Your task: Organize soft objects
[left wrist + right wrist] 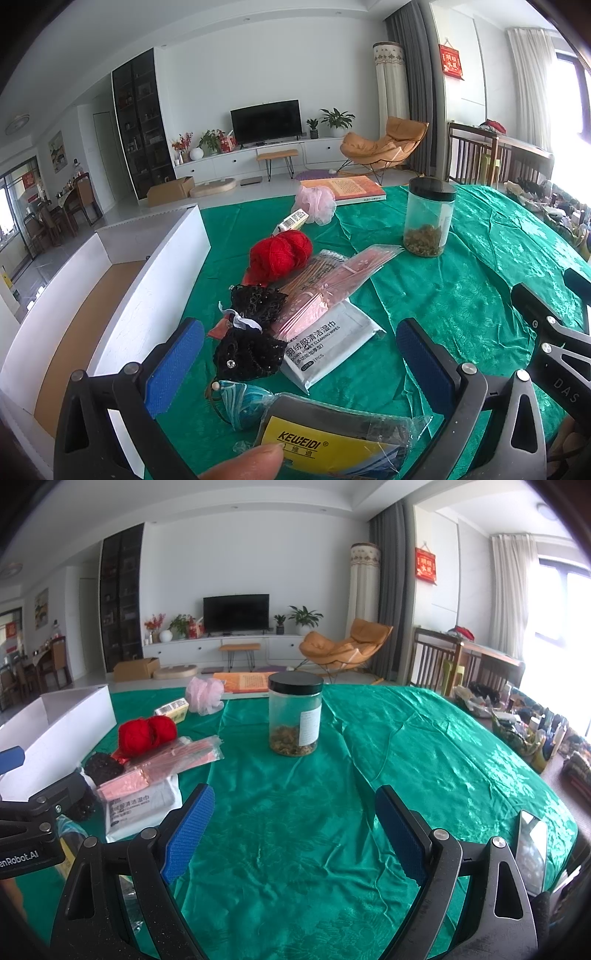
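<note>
My left gripper is open above a pile on the green tablecloth: a black lace scrunchie, a second black lace piece, red yarn, a pink mesh pouf, a teal pouch, a wet-wipes pack, a pink packet and a yellow KEWEIDI pack. An open white box with a brown floor stands to the left. My right gripper is open over bare cloth. The red yarn and pouf lie to its left.
A clear jar with a black lid stands mid-table. An orange book lies at the far edge, a small yellow box beside the pouf. Clutter lines the right side. A phone lies near the right edge.
</note>
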Available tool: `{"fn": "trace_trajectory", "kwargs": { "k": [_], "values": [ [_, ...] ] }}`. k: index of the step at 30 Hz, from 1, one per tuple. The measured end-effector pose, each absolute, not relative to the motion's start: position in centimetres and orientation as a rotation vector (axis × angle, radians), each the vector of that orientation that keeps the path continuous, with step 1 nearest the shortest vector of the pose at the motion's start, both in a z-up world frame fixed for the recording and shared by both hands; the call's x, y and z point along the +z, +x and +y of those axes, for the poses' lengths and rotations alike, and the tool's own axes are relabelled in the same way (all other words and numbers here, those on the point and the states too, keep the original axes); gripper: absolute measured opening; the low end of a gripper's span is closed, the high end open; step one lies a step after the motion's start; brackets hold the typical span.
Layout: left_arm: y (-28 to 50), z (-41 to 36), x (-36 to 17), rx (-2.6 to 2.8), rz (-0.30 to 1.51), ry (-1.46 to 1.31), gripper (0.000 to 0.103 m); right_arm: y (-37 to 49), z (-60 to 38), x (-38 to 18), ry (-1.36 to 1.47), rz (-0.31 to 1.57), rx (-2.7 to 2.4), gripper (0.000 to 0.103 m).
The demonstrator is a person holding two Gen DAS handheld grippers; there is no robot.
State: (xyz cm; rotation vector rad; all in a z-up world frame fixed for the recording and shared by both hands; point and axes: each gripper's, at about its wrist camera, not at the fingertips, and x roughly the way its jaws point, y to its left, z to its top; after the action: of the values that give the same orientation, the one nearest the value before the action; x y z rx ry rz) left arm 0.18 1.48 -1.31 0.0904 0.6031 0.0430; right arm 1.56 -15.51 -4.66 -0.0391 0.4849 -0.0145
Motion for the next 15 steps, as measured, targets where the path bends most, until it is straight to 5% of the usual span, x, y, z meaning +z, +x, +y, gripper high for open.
{"fn": "trace_trajectory", "kwargs": {
  "k": [15],
  "values": [
    [0.25,1.73,-1.40,0.048,0.608,0.092,0.103,1.62,-14.91,-4.76,-0.040,0.486,-0.012,0.091]
  ]
}}
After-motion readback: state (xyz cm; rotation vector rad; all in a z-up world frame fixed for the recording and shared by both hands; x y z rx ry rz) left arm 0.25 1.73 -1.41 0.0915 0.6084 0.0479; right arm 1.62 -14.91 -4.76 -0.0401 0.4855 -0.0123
